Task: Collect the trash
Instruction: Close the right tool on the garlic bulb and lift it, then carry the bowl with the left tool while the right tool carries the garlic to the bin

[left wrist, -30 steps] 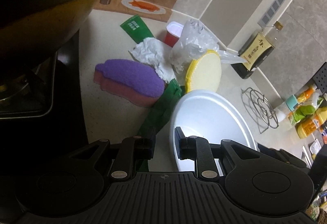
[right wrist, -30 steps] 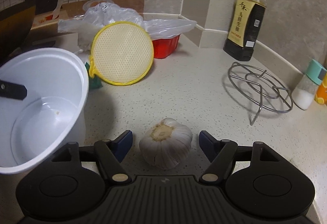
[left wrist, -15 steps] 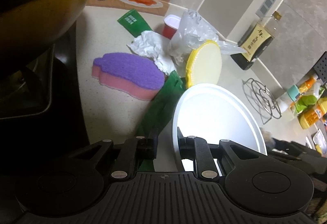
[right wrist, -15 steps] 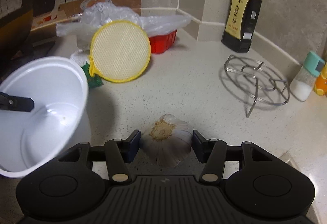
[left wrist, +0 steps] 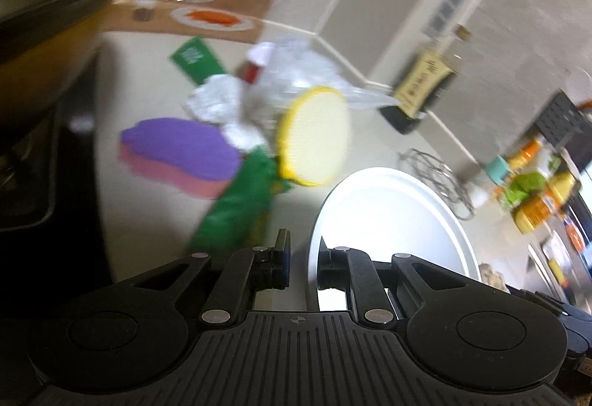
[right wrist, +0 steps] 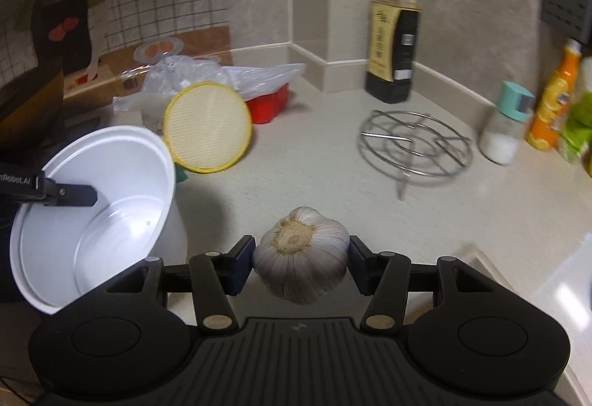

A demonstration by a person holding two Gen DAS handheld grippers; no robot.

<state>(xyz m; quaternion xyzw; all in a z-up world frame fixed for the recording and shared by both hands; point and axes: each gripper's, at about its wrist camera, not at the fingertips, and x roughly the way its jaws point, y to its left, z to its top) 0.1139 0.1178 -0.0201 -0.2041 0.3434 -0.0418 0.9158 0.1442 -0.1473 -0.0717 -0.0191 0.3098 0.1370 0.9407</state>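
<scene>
Two hand-held grippers work here. Right hand-held gripper [right wrist: 301, 263] squeezes the garlic [right wrist: 300, 254] between its pads, tipped downward. Left hand-held gripper [left wrist: 303, 261] is closing on the white bowl's [left wrist: 388, 213] rim.

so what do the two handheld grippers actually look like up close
Both the left gripper and right gripper are matte black, with ribbed bodies, round side discs, silver pivot rivets and dark blue finger pads. White lettering marks the left one's side.
</scene>
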